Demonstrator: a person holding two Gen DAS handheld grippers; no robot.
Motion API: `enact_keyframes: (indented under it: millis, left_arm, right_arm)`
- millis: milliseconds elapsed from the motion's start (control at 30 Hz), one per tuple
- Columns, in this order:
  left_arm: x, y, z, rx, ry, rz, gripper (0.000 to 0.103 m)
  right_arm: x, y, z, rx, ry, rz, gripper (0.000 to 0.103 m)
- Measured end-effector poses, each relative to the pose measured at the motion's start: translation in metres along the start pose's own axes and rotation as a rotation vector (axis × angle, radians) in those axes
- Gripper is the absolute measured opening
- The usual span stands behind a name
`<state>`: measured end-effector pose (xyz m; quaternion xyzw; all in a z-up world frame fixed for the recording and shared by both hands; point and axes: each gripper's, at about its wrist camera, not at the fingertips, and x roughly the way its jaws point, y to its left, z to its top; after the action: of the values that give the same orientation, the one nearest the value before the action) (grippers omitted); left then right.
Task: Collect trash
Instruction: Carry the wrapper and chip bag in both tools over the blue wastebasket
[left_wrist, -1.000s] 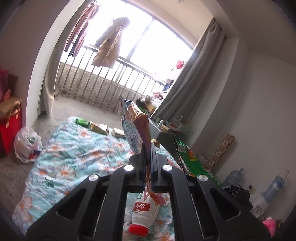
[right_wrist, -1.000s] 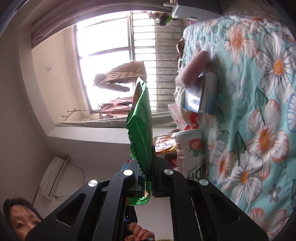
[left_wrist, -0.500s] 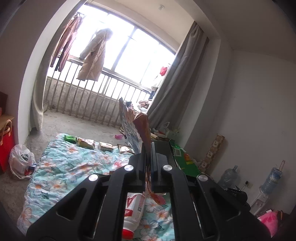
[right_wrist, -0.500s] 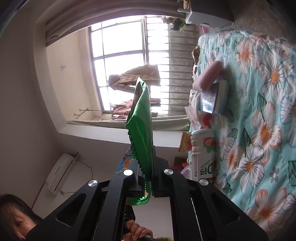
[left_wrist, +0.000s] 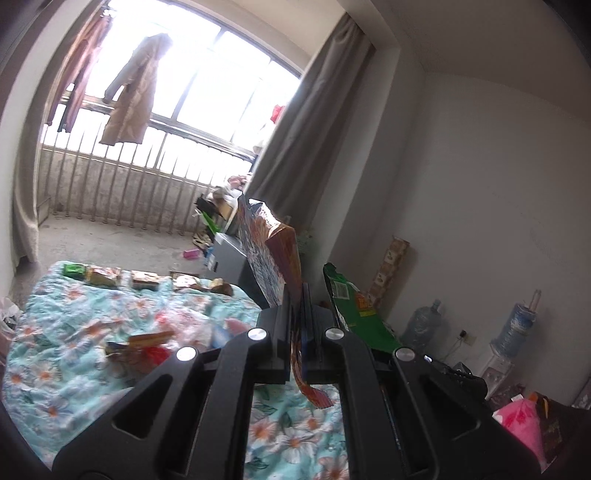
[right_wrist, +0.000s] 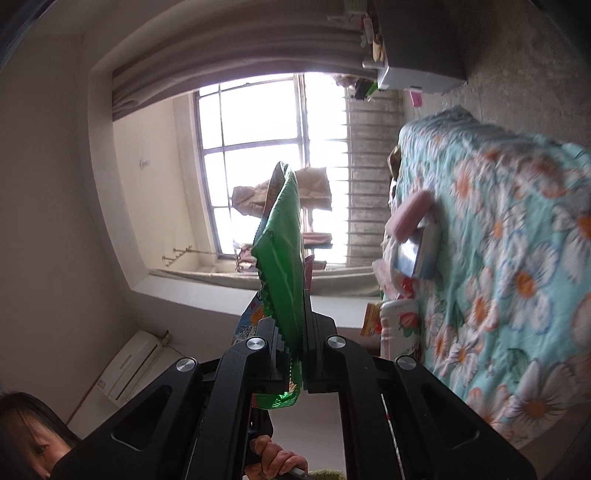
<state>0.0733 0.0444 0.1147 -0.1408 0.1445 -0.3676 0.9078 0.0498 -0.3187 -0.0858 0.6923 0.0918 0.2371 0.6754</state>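
My left gripper (left_wrist: 297, 295) is shut on a red and blue patterned snack bag (left_wrist: 267, 254), which stands upright above the fingers. Just to its right the green snack bag (left_wrist: 351, 314) shows, held by the other hand. In the right wrist view, rolled sideways, my right gripper (right_wrist: 295, 299) is shut on that green snack bag (right_wrist: 282, 240). More trash lies on the floral blanket (left_wrist: 74, 317): small wrappers (left_wrist: 144, 278) along its far edge, a red and yellow wrapper (left_wrist: 142, 345) nearer, and a white bottle (right_wrist: 400, 326) with a pink packet (right_wrist: 410, 214).
A grey cabinet (left_wrist: 231, 254) with clutter on top stands past the blanket by the curtain (left_wrist: 306, 147). Water jugs (left_wrist: 421, 325) stand along the right wall, a pink bag (left_wrist: 521, 421) lower right. A coat (left_wrist: 133, 92) hangs at the window. A person's hand (right_wrist: 275, 458) is below.
Both grippers have drawn back from the blanket and risen, each keeping its bag. The white bottle has dropped out of the left view, and more of the right wall shows.
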Motion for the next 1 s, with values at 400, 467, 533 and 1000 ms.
enact_keyframes:
  millis: [400, 467, 533, 1000]
  left_arm:
    - [0.1, -0.066, -0.023, 0.056, 0.155, -0.139, 0.002]
    - [0.118, -0.077, -0.028, 0.066, 0.181, -0.153, 0.002]
    - [0.137, -0.091, -0.036, 0.078, 0.207, -0.174, 0.002]
    - [0.244, -0.153, -0.095, 0.122, 0.403, -0.249, 0.002]
  right_arm:
    - [-0.083, -0.018, 0.036, 0.037, -0.207, -0.024, 0.005]
    - [-0.097, -0.022, 0.042, 0.046, -0.242, -0.03, 0.005]
    - [-0.112, -0.026, 0.048, 0.055, -0.281, -0.042, 0.005]
    - [-0.229, -0.085, 0.076, 0.174, -0.638, -0.282, 0.005]
